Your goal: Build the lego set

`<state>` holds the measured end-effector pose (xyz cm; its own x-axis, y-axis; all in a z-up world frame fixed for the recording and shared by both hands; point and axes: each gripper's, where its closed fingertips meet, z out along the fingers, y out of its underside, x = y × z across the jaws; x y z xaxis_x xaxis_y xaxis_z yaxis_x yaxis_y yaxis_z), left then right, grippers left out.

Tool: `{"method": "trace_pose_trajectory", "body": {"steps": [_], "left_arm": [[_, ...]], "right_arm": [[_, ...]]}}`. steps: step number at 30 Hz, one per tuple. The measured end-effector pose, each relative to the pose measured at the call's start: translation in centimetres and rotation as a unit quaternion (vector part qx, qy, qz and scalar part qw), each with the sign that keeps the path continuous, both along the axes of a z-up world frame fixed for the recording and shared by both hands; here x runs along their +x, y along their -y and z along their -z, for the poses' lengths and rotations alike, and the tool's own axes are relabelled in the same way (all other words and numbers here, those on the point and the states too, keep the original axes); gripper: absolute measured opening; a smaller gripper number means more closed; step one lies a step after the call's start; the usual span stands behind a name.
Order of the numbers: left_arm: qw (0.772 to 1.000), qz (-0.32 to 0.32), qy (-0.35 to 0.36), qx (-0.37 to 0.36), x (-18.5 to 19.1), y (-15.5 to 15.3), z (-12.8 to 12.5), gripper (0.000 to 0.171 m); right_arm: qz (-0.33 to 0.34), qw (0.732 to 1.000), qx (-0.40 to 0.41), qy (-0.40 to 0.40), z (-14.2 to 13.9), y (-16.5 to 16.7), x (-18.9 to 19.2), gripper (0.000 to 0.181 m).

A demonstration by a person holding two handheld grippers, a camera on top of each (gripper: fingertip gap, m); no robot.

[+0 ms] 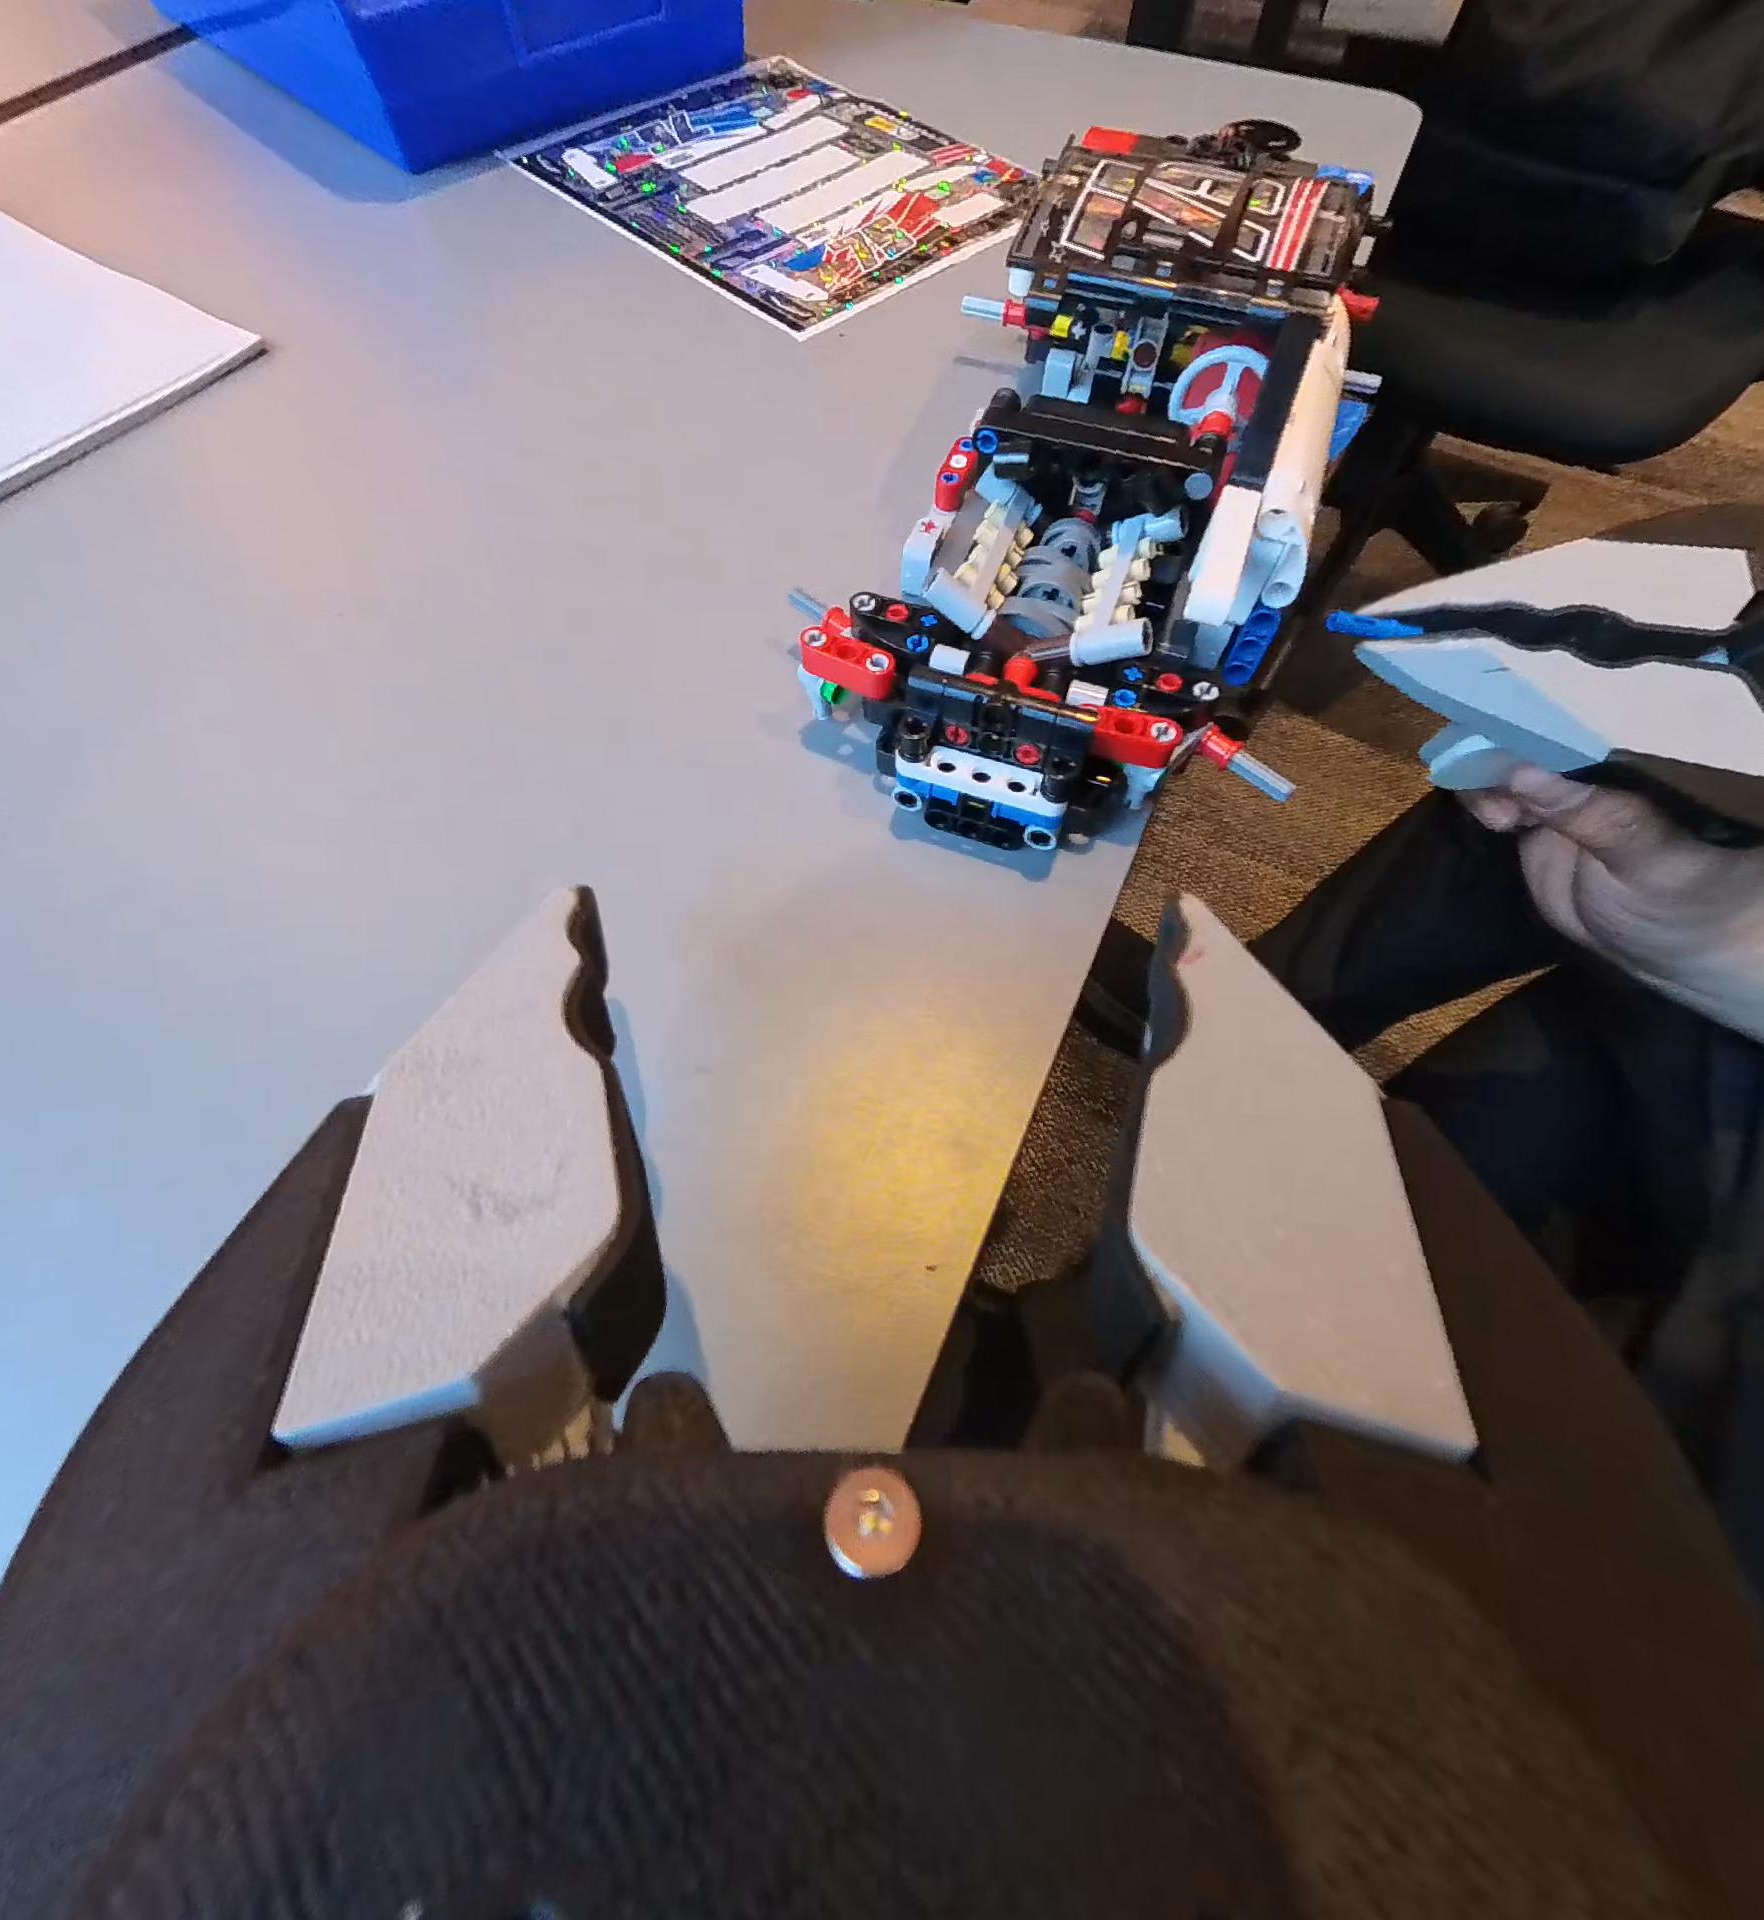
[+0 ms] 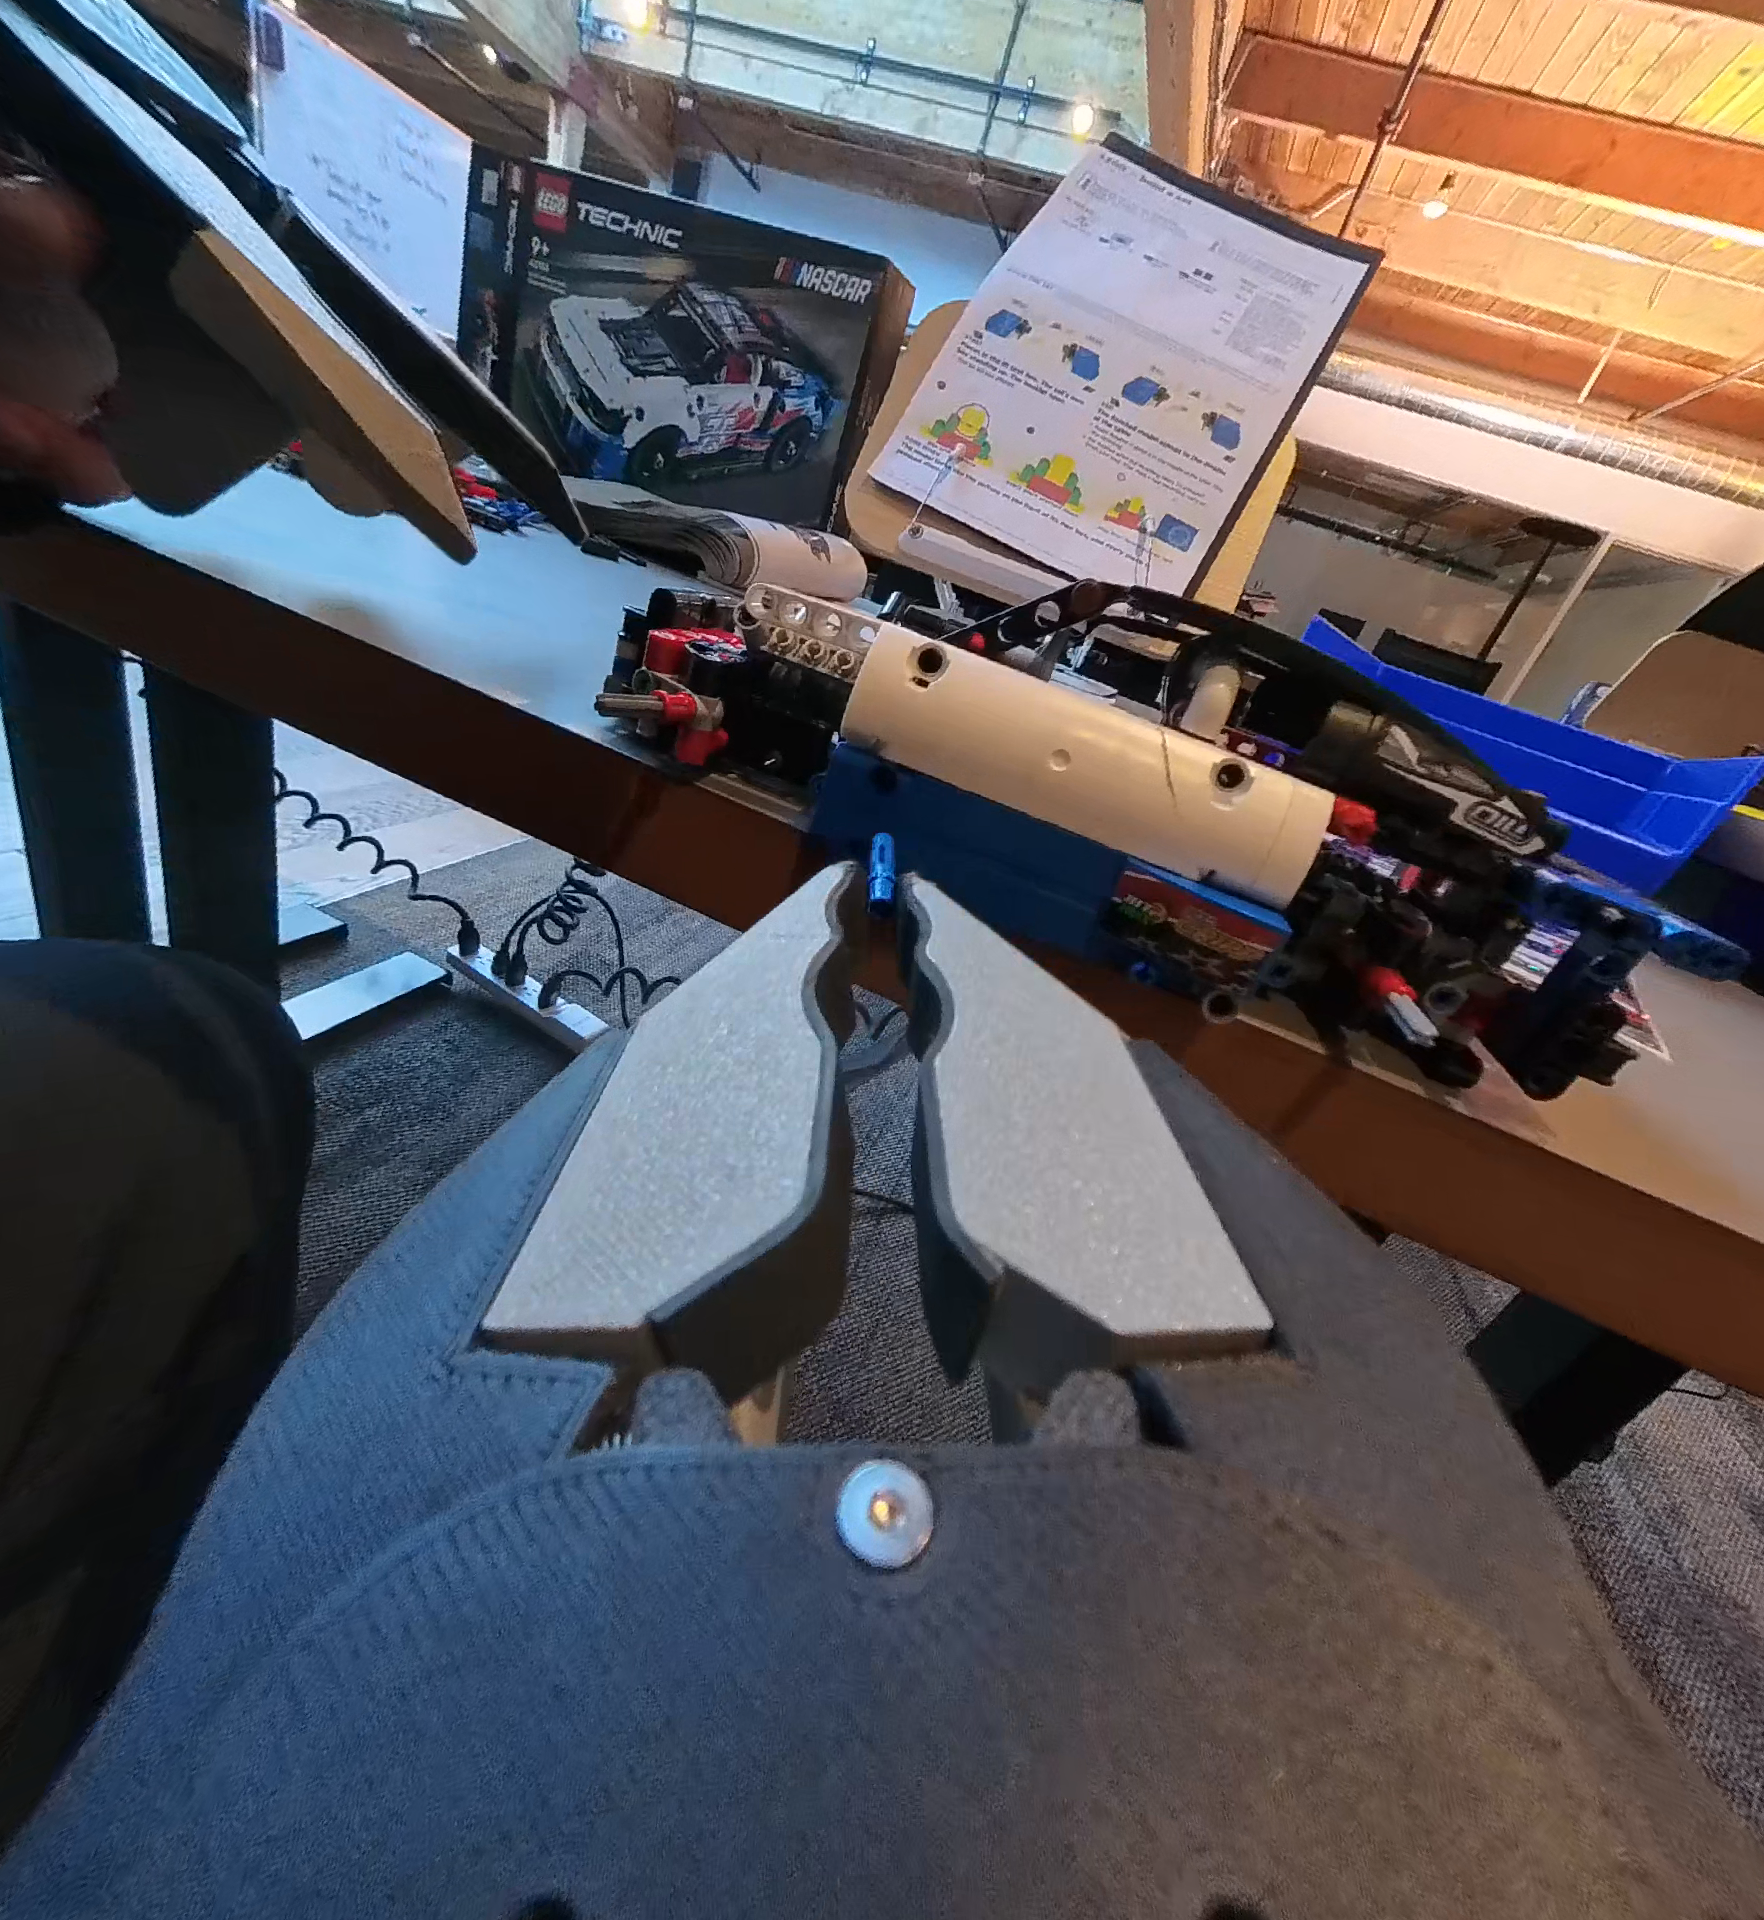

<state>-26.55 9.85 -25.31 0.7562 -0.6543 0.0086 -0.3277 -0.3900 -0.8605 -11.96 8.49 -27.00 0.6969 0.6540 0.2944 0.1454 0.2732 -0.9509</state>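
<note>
Right gripper [image 2: 876, 902] pinches blue pin [image 2: 879, 875] just off table edge [image 2: 1480, 1132], beside car [image 2: 1117, 769]; left gripper [image 1: 873, 935] gapes wide, empty, over table.

Colours on the grey table [image 1: 442, 623]

Partly built black, white, red and blue brick car [image 1: 1117, 540]; small blue plastic pin [image 2: 880, 875]; multicoloured glittery sticker sheet [image 1: 784, 197]; blue plastic bin [image 1: 504, 62].

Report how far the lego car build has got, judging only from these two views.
Done: the car on the table already has chassis, engine, steering wheel, roof panel and one white side panel. In hand: the right gripper is shut on a small blue pin beside the car; the left gripper is open and empty. Left: wheels, and body panels on the bare side.
</note>
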Motion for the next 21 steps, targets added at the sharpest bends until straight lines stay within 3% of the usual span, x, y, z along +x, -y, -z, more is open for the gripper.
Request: {"method": "trace_pose_trajectory", "body": {"steps": [3, 7, 12, 17, 21], "left_arm": [[1.000, 0.001, 0.005, -0.016, 0.4, 0.2, 0.1, 0.102], [0.999, -0.005, 0.005, -0.033, 1.7, -0.2, -1.5, 0.098], [0.997, 0.047, -0.020, -0.049, 6.6, -1.2, -3.4, 0.101], [0.987, 0.112, -0.075, -0.087, 10.6, -2.7, -2.5, 0.107], [0.976, 0.129, -0.141, -0.107, 11.0, -3.9, -0.7, 0.105]], "right_arm": [[0.003, 1.000, -0.003, 0.001, -0.1, 0.1, 0.2, 0.003], [0.005, 1.000, -0.011, 0.013, 0.0, 0.2, 0.2, 0.003], [0.029, 0.999, -0.040, 0.022, 0.8, 0.2, 0.4, 0.003], [0.040, 0.997, -0.060, 0.027, 1.1, 0.1, 0.3, 0.003], [0.045, 0.995, -0.081, 0.021, 1.5, -0.2, 0.2, 0.003]]}}
